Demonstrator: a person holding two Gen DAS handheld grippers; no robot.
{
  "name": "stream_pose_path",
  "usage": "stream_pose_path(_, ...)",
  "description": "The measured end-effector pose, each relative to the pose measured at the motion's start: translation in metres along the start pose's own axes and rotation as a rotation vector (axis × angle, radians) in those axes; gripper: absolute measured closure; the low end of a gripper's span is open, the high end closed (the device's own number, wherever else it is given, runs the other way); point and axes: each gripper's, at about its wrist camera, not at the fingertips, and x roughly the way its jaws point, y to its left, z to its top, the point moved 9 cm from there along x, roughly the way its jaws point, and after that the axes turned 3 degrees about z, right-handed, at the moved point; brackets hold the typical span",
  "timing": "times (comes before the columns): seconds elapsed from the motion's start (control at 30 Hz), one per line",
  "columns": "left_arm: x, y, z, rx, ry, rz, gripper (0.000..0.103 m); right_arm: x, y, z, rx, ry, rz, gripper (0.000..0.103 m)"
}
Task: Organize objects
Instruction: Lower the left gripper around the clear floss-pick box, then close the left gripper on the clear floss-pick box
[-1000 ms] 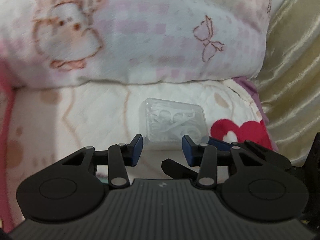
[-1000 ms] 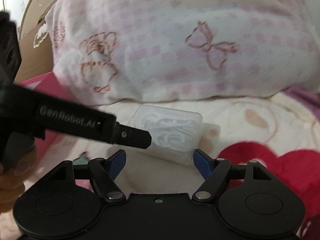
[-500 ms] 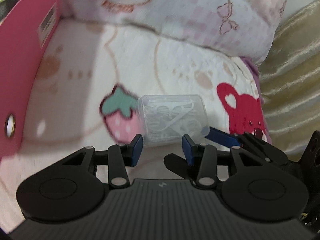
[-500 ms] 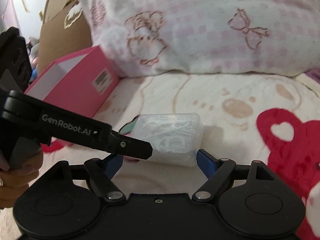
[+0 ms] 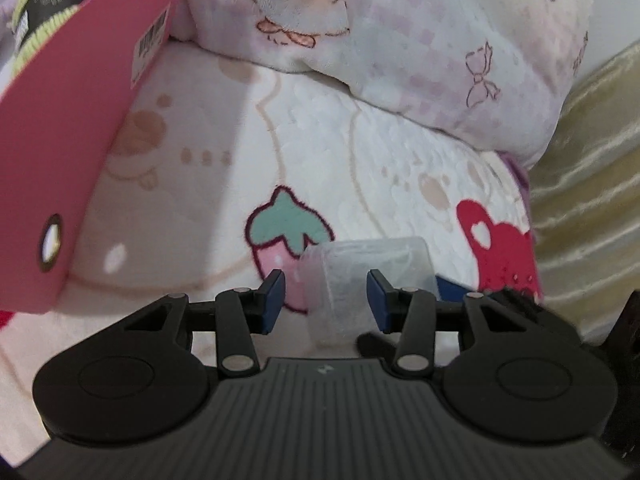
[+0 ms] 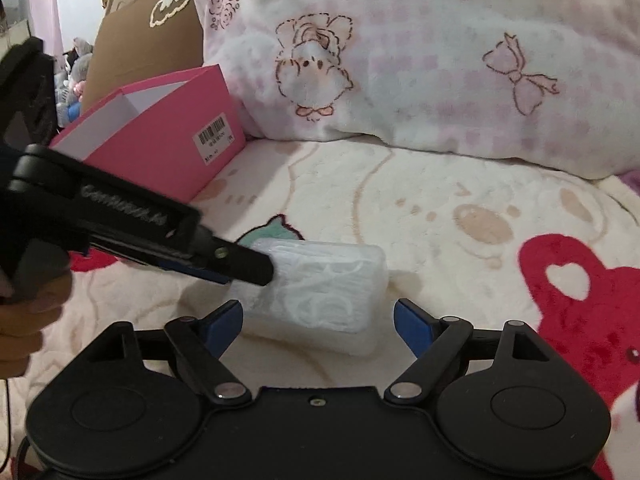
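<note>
Box: the clear plastic box [image 6: 320, 296], full of small white pieces, lay on the fleece blanket [image 6: 400, 200] at lower centre of the right wrist view, partly over the printed strawberry [image 5: 288, 232].
Change in view: a second before, the pillow [image 5: 400, 40] filled the upper half of both views and the clear box sat at mid-frame; at this moment the box had dropped to the lower centre, right at the fingertips, and the pink box [image 6: 160, 140] had come into the upper left.
Left gripper [image 5: 326, 296]: its blue pads stood on either side of one end of the clear box with a gap showing on the left side, so it was not clamped; in the right wrist view its finger reached in from the left and overlapped the box's near corner, though contact could not be told.
Right gripper [image 6: 318, 322]: its jaws had just been widening and stood spread apart, the clear box lying just ahead between the tips, nothing grasped.
Pink box: open-topped, it stood well apart from the clear box at upper left.
Meaning for the task: judged as the approach to pick-up; the clear box was not yet lifted, and the pink box looked the likely place for it.
</note>
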Motion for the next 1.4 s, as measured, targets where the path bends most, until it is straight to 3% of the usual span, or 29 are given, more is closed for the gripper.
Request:
stream_pose_path(0.37, 0.004, -0.003, -0.007, -0.056, 0.029, -0.084, 0.063, 0.016, 0.004, -0.007, -0.012, 0.046, -0.024, 0.007)
stream_pose_path(0.93, 0.014, 0.002, -0.015, -0.143, 0.022, -0.08, 0.059, 0.023, 0.002, -0.009, -0.057, 0.08, -0.053, 0.007)
stream_pose_path(1.4, 0.012, 0.002, -0.017, -0.124, 0.032, -0.083, 0.061, 0.022, 0.002, -0.012, -0.056, 0.061, -0.033, 0.008)
